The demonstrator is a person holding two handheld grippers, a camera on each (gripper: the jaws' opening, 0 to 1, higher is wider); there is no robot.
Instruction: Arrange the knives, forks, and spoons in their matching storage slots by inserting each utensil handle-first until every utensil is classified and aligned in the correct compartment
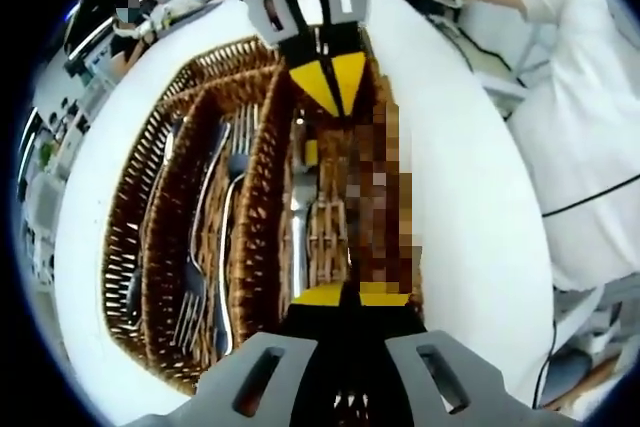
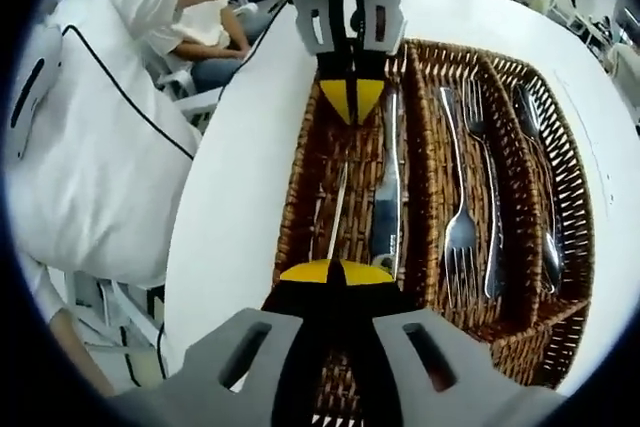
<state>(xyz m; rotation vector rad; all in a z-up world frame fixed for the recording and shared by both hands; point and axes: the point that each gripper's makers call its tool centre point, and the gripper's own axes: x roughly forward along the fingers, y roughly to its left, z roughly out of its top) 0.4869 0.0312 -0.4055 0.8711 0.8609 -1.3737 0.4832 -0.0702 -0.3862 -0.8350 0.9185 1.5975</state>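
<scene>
A brown wicker tray (image 2: 300, 147) with three long compartments lies on a white table (image 2: 225, 197). In the right gripper view, my right gripper (image 2: 335, 272) is shut on a thin knife (image 2: 340, 209) seen edge-on over the left compartment. A second knife (image 2: 388, 197) lies flat beside it. Forks (image 2: 462, 232) fill the middle compartment and spoons (image 2: 550, 247) the right one. My left gripper (image 2: 350, 97) hangs shut over the far end of the knife compartment. In the left gripper view, my left gripper (image 1: 345, 295) is shut, facing the right gripper (image 1: 330, 82), with the flat knife (image 1: 300, 217), forks (image 1: 232, 167) and spoons (image 1: 135, 287) alongside.
A person in white clothes (image 2: 90, 147) sits close to the table's edge beside the tray. Bare white tabletop (image 1: 470, 207) surrounds the tray. Chairs and other tables (image 2: 590, 27) stand further off.
</scene>
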